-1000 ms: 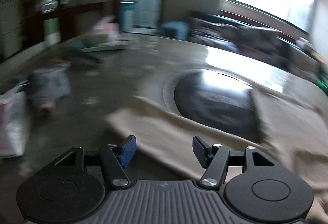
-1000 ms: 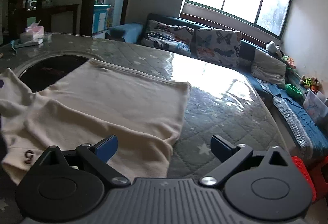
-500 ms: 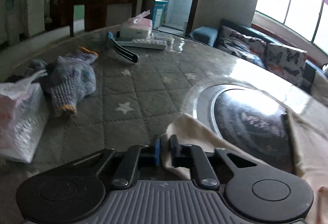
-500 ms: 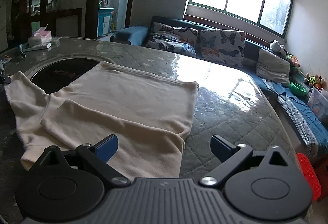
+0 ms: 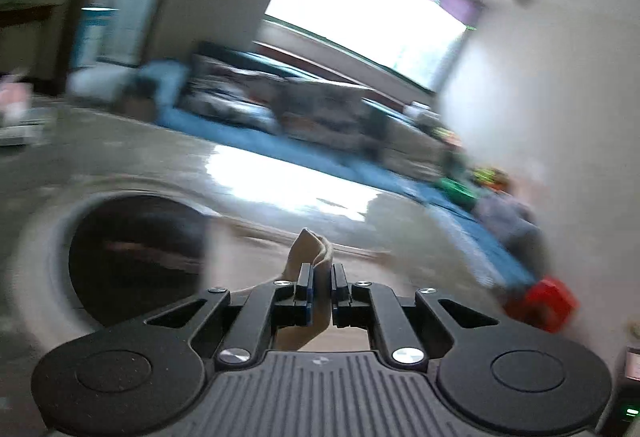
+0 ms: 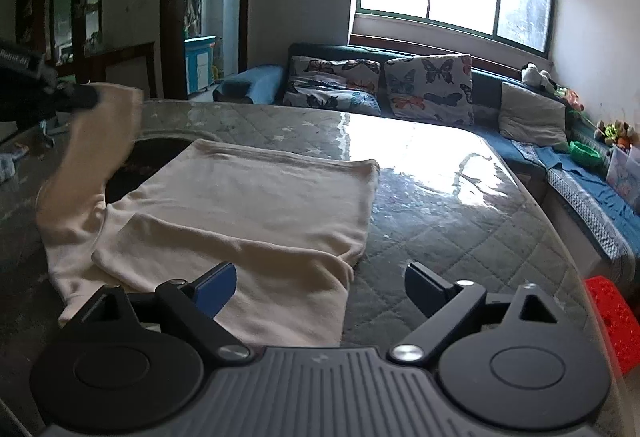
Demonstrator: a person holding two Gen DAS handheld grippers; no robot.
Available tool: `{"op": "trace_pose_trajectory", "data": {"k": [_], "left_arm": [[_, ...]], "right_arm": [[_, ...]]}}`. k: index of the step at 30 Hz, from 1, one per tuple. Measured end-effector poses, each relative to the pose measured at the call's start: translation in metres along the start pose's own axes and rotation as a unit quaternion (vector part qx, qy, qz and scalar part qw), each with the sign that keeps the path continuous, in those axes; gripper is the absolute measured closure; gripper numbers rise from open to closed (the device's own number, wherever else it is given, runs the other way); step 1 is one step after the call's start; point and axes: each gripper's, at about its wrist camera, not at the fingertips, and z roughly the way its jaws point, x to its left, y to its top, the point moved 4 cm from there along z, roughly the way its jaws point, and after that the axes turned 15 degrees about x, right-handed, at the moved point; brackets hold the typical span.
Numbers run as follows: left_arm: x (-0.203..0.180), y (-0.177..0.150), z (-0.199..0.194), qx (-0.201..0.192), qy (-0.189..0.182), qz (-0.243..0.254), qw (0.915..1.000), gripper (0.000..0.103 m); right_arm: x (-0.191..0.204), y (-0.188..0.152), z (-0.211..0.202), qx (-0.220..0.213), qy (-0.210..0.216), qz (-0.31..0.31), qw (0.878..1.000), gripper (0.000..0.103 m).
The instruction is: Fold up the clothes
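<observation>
A cream sweater [image 6: 248,209] lies partly folded on the quilted grey table [image 6: 440,205], one sleeve folded across its near side. My left gripper [image 5: 321,291] is shut on the other sleeve [image 5: 306,249] and holds it lifted; it also shows at the far left of the right wrist view [image 6: 76,97], with the sleeve [image 6: 100,133] hanging from it above the table. My right gripper [image 6: 318,287] is open and empty, low over the sweater's near edge.
A dark round inset [image 5: 132,253] sits in the table under the sweater's left part. A sofa with butterfly cushions [image 6: 380,89] runs behind and along the right. A red stool [image 6: 616,313] stands at the right by the table's edge.
My left gripper closed on the sleeve end, then lifted it and swung it to the right. The right gripper has stayed open and barely moved.
</observation>
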Motion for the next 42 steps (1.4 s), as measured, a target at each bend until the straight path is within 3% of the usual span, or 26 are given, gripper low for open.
{"op": "trace_pose_trajectory", "data": {"k": [4, 10, 14, 18, 20, 22, 28, 32, 33, 34, 35, 38, 42], "left_arm": [[-0.037, -0.010, 0.031, 0.036, -0.062, 0.023, 0.9971, 0.093], [-0.046, -0.026, 0.053, 0.079, -0.075, 0.034, 0.9935, 0.087], [-0.020, -0.028, 0.035, 0.053, -0.026, 0.053, 0.9968, 0.070], [0.011, -0.040, 0.021, 0.050, 0.051, 0.087, 0.9937, 0.070], [0.025, -0.051, 0.015, 0.060, 0.077, 0.093, 0.9909, 0.070], [0.037, -0.062, 0.015, 0.075, 0.091, 0.090, 0.9889, 0.070], [0.056, -0.087, 0.018, 0.099, 0.114, 0.088, 0.9846, 0.070], [0.060, -0.087, 0.025, 0.104, 0.111, 0.085, 0.9847, 0.071], [0.061, -0.088, 0.025, 0.104, 0.110, 0.086, 0.9848, 0.073], [0.062, -0.088, 0.026, 0.104, 0.109, 0.086, 0.9849, 0.081], [0.062, -0.089, 0.024, 0.105, 0.106, 0.088, 0.9849, 0.086], [0.067, -0.088, 0.018, 0.107, 0.114, 0.092, 0.9835, 0.086], [0.063, -0.078, 0.013, 0.101, 0.106, 0.098, 0.9844, 0.086]], "right_arm": [[-0.010, -0.005, -0.002, 0.003, 0.006, 0.022, 1.000, 0.012], [-0.018, -0.011, -0.004, 0.011, 0.011, 0.039, 0.999, 0.020], [-0.018, -0.007, -0.007, 0.008, 0.020, 0.041, 0.999, 0.032], [-0.009, 0.000, 0.000, 0.013, 0.045, 0.030, 0.998, 0.045], [-0.001, 0.004, 0.008, 0.022, 0.057, 0.019, 0.998, 0.056], [0.007, 0.007, 0.018, 0.032, 0.063, 0.012, 0.997, 0.060], [0.021, 0.007, 0.040, 0.068, 0.062, -0.001, 0.996, 0.071], [0.019, 0.006, 0.042, 0.075, 0.051, 0.000, 0.996, 0.096], [0.018, 0.006, 0.041, 0.075, 0.050, 0.003, 0.996, 0.098], [0.017, 0.007, 0.040, 0.074, 0.049, 0.006, 0.996, 0.100], [0.017, 0.008, 0.034, 0.069, 0.053, 0.010, 0.996, 0.101], [0.019, 0.011, 0.017, 0.054, 0.064, 0.011, 0.996, 0.101], [0.016, 0.004, 0.023, 0.078, 0.058, 0.018, 0.995, 0.099]]}}
